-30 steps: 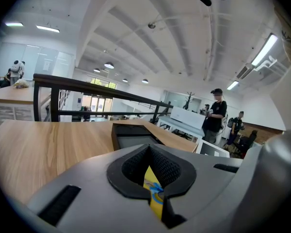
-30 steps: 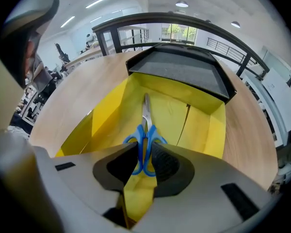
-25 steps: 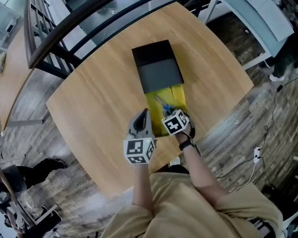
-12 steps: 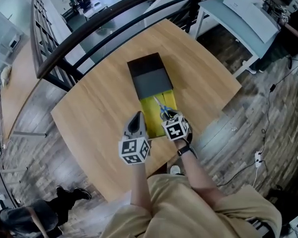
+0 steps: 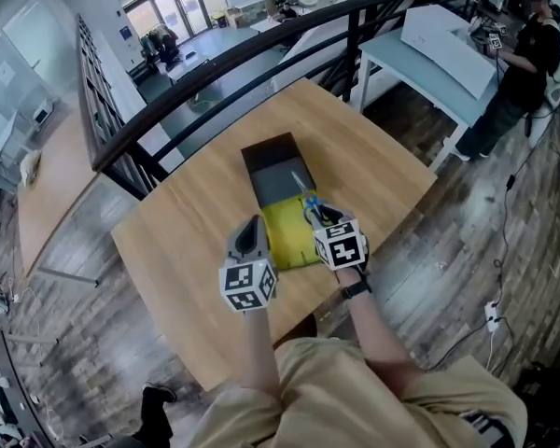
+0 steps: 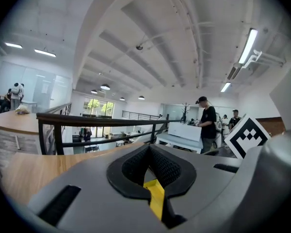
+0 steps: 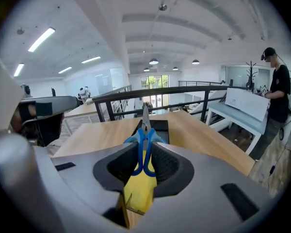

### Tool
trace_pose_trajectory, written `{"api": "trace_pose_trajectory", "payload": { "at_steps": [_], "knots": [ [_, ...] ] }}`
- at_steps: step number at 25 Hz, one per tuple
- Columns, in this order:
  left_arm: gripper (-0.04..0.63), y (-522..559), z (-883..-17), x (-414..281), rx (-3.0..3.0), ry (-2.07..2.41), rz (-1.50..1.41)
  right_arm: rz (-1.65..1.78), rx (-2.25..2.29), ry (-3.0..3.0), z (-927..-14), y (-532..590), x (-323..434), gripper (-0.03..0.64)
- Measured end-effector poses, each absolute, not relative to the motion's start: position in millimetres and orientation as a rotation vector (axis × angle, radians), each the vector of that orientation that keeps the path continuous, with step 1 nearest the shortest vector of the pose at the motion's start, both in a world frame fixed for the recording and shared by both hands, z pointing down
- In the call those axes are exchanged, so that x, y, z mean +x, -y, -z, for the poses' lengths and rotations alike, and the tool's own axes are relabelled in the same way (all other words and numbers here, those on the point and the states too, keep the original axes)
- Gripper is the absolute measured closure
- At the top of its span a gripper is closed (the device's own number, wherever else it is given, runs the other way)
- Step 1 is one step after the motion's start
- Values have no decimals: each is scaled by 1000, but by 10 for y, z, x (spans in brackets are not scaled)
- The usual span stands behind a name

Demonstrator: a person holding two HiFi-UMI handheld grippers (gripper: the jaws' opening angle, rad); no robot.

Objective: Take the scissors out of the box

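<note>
The blue-handled scissors (image 5: 305, 197) hang above the box with my right gripper (image 5: 319, 215) shut on their handles. In the right gripper view the blue handles (image 7: 138, 141) sit between the pads of the right gripper (image 7: 146, 148), blades pointing away over the box. The box lies on the round wooden table (image 5: 187, 222): a yellow tray (image 5: 287, 236) pulled out of a black sleeve (image 5: 276, 168). My left gripper (image 5: 254, 224) hovers just left of the tray, jaws together and empty. The left gripper view shows that gripper (image 6: 149, 148) with a strip of yellow tray under it.
A black railing (image 5: 196, 82) curves behind the table. At the back right stands a white table (image 5: 448, 54) with a person (image 5: 523, 54) next to it. The table's edge runs close on the right and front, with wooden floor (image 5: 467, 250) below.
Both grippers have risen. The right one has lifted the scissors up out of the yellow tray. The head view has tilted up, so more of the room shows.
</note>
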State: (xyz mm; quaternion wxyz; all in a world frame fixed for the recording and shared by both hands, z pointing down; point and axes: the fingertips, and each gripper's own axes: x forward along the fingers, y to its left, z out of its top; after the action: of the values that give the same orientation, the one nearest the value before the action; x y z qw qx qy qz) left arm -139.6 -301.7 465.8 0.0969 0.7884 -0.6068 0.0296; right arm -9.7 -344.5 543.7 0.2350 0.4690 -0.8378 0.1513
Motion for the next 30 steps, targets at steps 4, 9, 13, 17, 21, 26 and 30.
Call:
{"api": "trace_pose_trajectory", "payload": {
  "at_steps": [4,9,13,17,21,26,30],
  "knots": [
    [591,2904,-4343,-1247,2403,1819,-61,-340,1344,2371,-5014,3319,28,531],
    [591,2717,-4021,-1070,2465,1846,-36,-234,1420,2460,-4506,3104,212,531],
    [591,2567,-3839,-946,2492,1858,-19,-140,1484,2514,-4130,2912,395,531],
    [591,2414,-3645,-851,2525,1850,26,-68,1555,2542,-3820,2734,555,531],
    [591,2319,-3497,-803,2545,1866,53,2,1589,2546,-3648,2614,660,531],
    [591,2249,-3411,-710,2582,1863,75,24,1609,2545,-3605,2525,751,531],
    [591,2224,-3420,-630,2607,1842,62,23,1640,2546,-3587,2491,815,531]
  ]
}}
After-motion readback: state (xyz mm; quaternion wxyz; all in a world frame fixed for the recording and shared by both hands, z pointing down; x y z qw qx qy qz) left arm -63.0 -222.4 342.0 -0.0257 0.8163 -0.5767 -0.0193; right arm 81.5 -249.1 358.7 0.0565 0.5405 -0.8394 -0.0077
